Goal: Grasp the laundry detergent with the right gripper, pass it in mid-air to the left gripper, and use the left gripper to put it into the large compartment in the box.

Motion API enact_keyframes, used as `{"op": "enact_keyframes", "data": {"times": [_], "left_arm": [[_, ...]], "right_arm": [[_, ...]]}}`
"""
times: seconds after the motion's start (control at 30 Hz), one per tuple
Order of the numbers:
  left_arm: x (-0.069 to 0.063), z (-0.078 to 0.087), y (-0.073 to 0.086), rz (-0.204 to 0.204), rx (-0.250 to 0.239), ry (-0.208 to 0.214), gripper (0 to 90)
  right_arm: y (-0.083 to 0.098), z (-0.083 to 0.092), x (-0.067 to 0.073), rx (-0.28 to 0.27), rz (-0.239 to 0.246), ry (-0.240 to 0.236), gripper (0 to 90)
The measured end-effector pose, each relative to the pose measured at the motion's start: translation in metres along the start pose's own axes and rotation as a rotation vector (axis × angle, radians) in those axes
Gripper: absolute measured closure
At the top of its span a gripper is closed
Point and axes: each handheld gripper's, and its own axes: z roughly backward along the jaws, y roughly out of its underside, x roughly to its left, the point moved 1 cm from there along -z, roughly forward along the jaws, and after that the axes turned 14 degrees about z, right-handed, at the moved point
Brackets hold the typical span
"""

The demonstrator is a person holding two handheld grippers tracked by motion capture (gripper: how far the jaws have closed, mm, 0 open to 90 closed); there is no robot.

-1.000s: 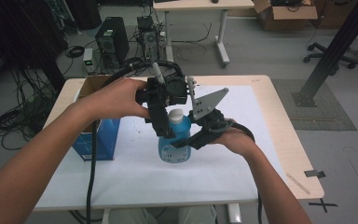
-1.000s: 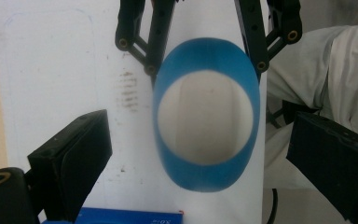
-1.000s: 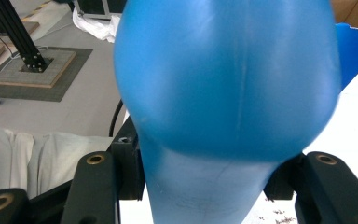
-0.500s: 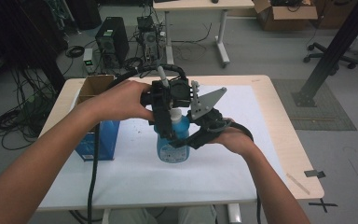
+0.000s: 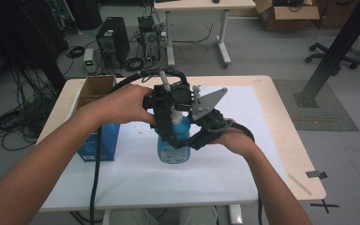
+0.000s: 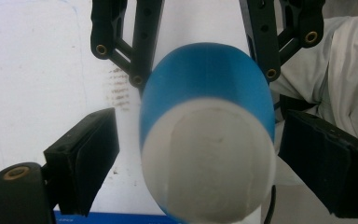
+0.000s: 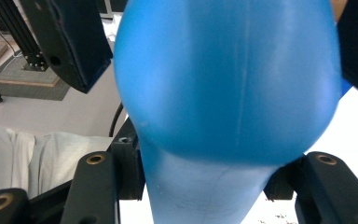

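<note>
Two tongs work one blue bottle (image 5: pixel 173 143), upright on the counter (image 5: pixel 243 154): my right tongs (image 5: pixel 190 140) clamp its smooth, slippery body; my left tongs (image 6: pixel 191 154), just closing, straddle the white cap (image 6: pixel 209 158) untouched. Grip there firmly.

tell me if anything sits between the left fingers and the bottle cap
Nothing visible does. In the left gripper view the white cap of the bottle sits between the two fingers with bare gaps on both sides; they have just been closing. The right gripper grips the bottle's body.
</note>
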Motion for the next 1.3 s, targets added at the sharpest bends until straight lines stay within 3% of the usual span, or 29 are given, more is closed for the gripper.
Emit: {"op": "enact_keyframes", "data": {"times": [1.3], "left_arm": [[-0.0017,-0.0002,0.0006,-0.004,0.008,0.017,33.0]], "right_arm": [[-0.0015,-0.001,0.0013,0.009,0.004,-0.002,44.1]]}}
